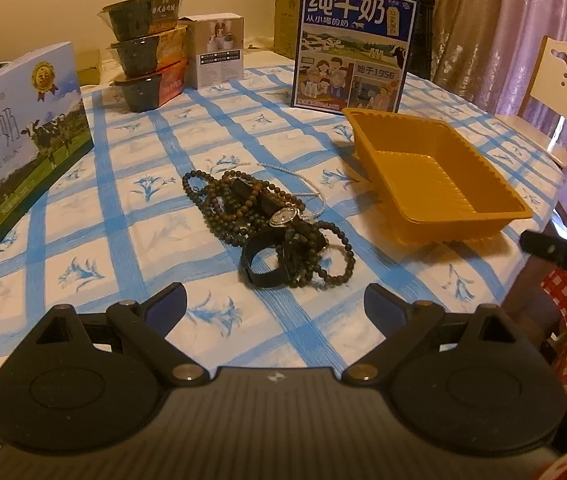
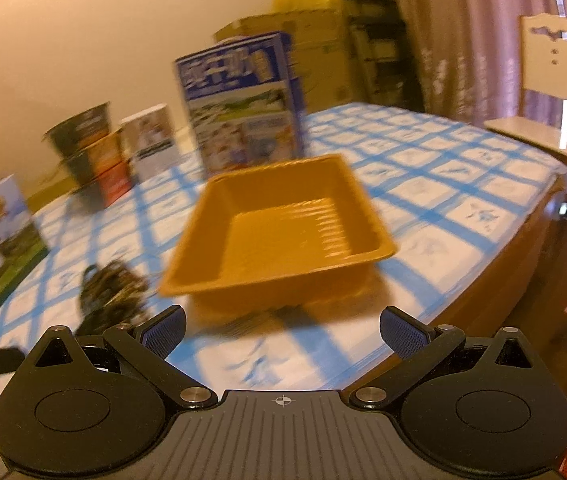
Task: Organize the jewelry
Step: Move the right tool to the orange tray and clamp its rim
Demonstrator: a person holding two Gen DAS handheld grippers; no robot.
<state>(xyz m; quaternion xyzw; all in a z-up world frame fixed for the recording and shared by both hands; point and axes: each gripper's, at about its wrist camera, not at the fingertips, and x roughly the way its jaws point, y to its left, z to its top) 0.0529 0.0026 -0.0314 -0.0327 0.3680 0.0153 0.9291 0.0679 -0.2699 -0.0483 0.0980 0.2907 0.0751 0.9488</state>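
**Fingers spread wide, nothing picked up yet**

Both pairs of fingers are spread apart and hold nothing. The left gripper (image 1: 274,300) hangs low over the checked surface (image 1: 131,248), with the jewelry pile (image 1: 271,228) just past its tips. The right gripper (image 2: 282,326) faces the yellow tray (image 2: 283,224), and its view is blurry.

The pile is a tangle. A black band (image 1: 263,268) loops out nearest. Behind it lies a small watch (image 1: 283,217) on top of brown bead strings (image 1: 207,196), and a thin white chain (image 1: 307,186) peeks out at the back. The tray sits a bit farther off, to the right, and looks empty.

I think the best start is one piece at a time. The black band sticks out and is easiest to pinch. Lift it slowly, because beads may cling and come along. Carry it low to the tray, then let go.

Milk boxes (image 1: 353,46) stand far back, out of the way.
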